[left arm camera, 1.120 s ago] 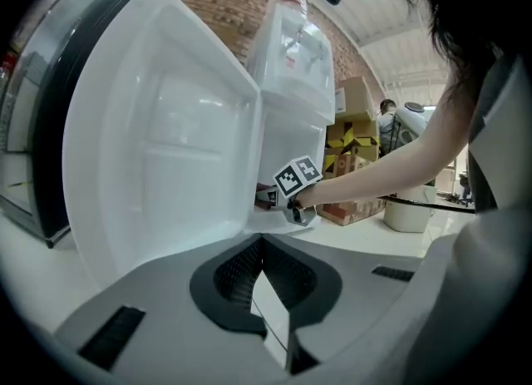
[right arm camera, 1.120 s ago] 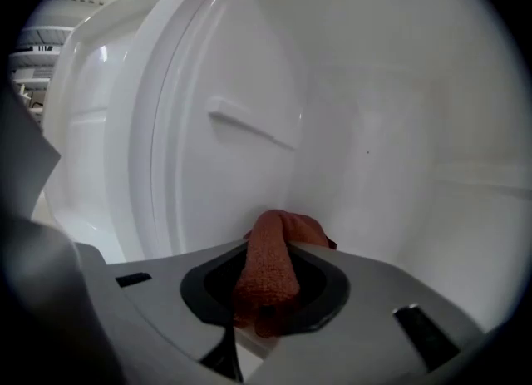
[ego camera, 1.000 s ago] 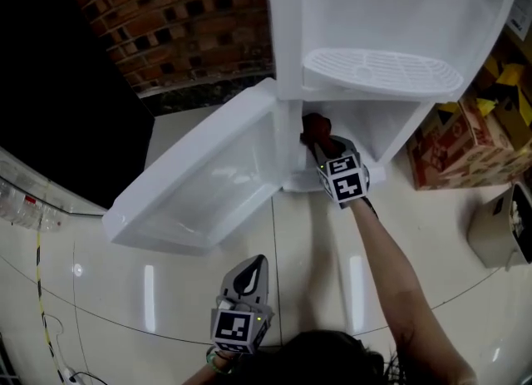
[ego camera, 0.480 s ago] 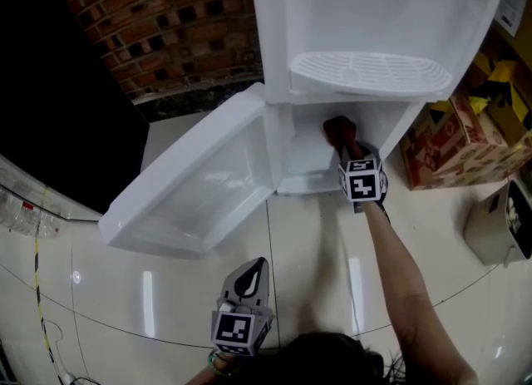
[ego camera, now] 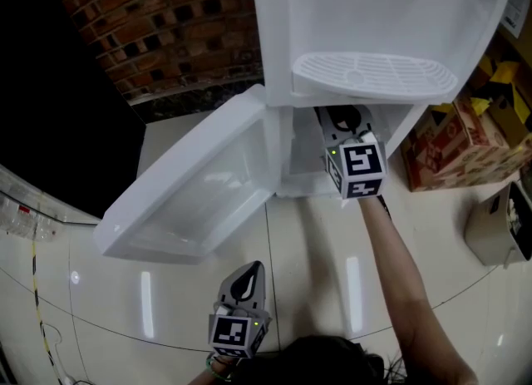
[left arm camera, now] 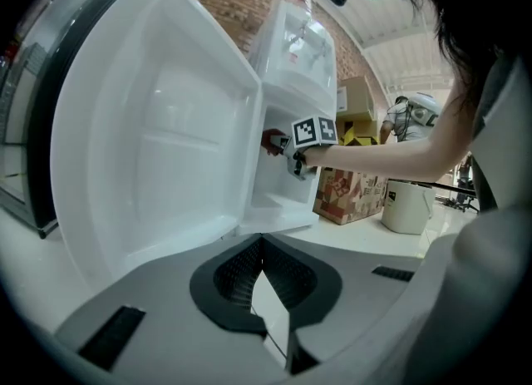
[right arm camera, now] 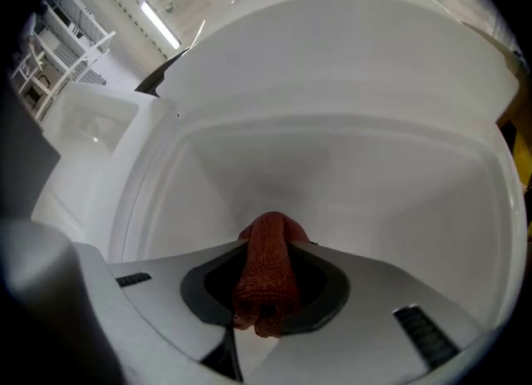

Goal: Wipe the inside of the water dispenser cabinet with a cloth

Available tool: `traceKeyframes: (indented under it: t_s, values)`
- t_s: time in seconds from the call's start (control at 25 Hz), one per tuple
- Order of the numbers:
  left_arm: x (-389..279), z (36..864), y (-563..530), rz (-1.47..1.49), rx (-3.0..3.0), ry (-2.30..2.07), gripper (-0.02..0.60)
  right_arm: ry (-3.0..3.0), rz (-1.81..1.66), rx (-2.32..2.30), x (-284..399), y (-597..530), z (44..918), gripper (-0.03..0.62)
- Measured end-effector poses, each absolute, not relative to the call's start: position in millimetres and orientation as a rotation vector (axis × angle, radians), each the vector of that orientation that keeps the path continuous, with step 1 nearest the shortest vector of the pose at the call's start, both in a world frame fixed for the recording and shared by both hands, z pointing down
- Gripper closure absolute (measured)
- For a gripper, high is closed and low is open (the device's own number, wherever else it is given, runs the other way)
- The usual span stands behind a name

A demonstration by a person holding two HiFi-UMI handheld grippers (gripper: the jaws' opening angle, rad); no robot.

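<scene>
Red knit cloth (right arm camera: 268, 275) is bunched in the right gripper (ego camera: 342, 121), jaws clamped tight on it, its tip poking out toward the cabinet (right arm camera: 332, 159) back wall. Can't tell if it's pressing the wall or just short of it.

Change vs 1 s ago: the gripper was at the left edge of the opening by the door (ego camera: 191, 192) hinge, w/ the cloth plain in the head view. Half a sec later it had slid to the right side. Now it's pushed deeper under the drip tray (ego camera: 374, 71), and the cloth is hidden from the head view. That reads as a wipe stroke running left to right, then inward, so the wipe is mid-way, not finished. Back and right walls prob. next.

Left gripper (ego camera: 247, 279) hangs low over the floor (ego camera: 316, 292), well apart from the cabinet, jaws together on nothing. Door is swung fully open to the left.
</scene>
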State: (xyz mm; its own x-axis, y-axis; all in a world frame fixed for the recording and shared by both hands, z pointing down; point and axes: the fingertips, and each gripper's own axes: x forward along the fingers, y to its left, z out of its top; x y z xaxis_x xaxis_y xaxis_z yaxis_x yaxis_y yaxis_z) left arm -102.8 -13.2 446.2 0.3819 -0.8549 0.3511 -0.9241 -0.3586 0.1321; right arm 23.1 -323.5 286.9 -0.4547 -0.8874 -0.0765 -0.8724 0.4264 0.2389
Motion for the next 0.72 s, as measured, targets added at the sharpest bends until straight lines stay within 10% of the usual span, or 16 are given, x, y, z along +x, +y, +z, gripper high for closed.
traceKeyframes:
  t_s: [0.72]
  values:
    - [-107, 441, -14, 0.259, 2.271, -1.559, 0.604, -2.440, -0.114, 1.418, 6, -353, 424, 0.511]
